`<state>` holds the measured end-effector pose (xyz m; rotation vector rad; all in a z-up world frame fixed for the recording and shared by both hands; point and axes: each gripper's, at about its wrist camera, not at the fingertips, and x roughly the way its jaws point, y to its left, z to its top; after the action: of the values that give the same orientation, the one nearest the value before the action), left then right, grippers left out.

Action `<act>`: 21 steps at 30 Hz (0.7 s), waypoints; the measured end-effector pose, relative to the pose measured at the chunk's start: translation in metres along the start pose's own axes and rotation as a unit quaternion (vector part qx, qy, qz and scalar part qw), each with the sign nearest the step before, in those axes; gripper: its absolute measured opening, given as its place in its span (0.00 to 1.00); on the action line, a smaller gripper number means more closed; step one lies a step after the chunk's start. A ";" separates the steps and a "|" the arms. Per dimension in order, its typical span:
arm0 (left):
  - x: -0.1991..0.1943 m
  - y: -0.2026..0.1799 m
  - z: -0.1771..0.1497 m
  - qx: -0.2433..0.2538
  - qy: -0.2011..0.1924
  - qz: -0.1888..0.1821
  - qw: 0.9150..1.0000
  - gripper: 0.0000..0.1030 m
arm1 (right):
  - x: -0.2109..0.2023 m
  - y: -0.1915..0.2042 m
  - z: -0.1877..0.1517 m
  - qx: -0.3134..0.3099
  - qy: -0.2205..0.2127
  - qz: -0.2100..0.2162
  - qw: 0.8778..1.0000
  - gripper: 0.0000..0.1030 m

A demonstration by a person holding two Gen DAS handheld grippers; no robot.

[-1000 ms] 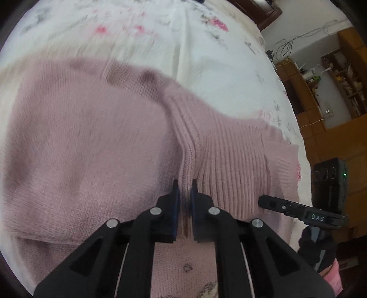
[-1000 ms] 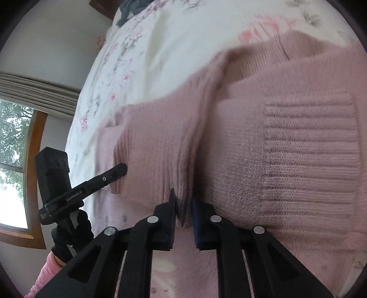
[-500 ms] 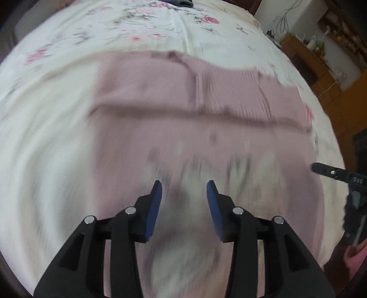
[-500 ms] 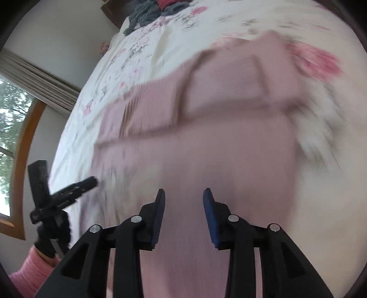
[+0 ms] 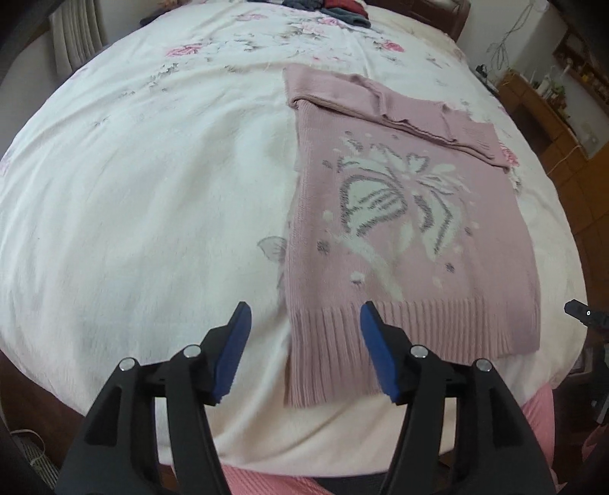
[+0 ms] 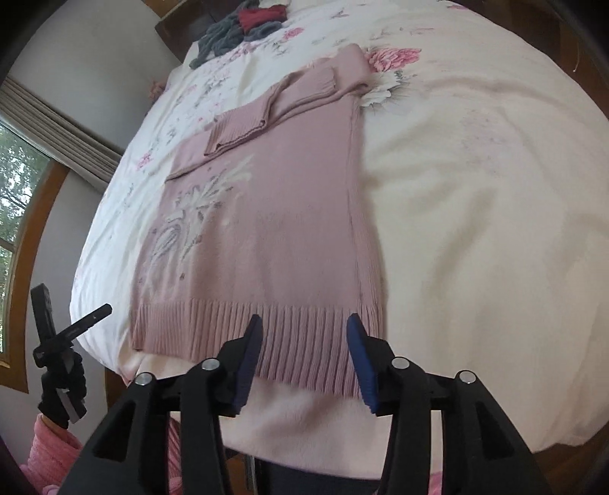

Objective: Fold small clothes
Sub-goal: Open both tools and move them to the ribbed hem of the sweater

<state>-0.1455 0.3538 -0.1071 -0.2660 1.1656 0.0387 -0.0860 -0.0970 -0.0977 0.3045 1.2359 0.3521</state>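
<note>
A pink knitted sweater (image 5: 411,236) (image 6: 274,228) with a white and grey butterfly pattern lies flat on the bed, its sleeves folded across the top and its ribbed hem toward me. My left gripper (image 5: 304,323) is open above the hem's left corner, holding nothing. My right gripper (image 6: 304,335) is open above the hem's right part, also holding nothing. In the right wrist view the other gripper (image 6: 61,339) shows at the far left, held by a gloved hand with a pink sleeve.
The bed has a white floral cover (image 5: 152,171) (image 6: 475,190). A heap of grey and red clothes (image 6: 243,26) lies at the far end by the headboard. A window with curtain (image 6: 23,190) is on the left; wooden furniture (image 5: 552,114) stands to the right.
Both grippers let go of the sweater's folded sleeves, opened and pulled back to the near hem. The sweater now lies flat with the sleeves folded in.
</note>
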 end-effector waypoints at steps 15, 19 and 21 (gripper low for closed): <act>0.036 0.007 -0.018 -0.009 0.057 0.005 0.998 0.64 | 0.027 -0.026 -0.028 0.024 0.039 -0.037 0.998 0.51; 0.046 0.015 -0.016 -0.038 0.067 -0.018 0.997 0.64 | 0.043 -0.040 -0.026 0.045 0.058 -0.032 0.997 0.53; 0.052 0.015 -0.013 -0.046 0.072 -0.026 0.996 0.64 | 0.052 -0.045 -0.024 0.049 0.066 -0.039 0.996 0.53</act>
<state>-0.1393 0.3593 -0.1621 -0.3863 1.3007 0.0279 -0.0900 -0.1153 -0.1681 0.3203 1.3938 0.2486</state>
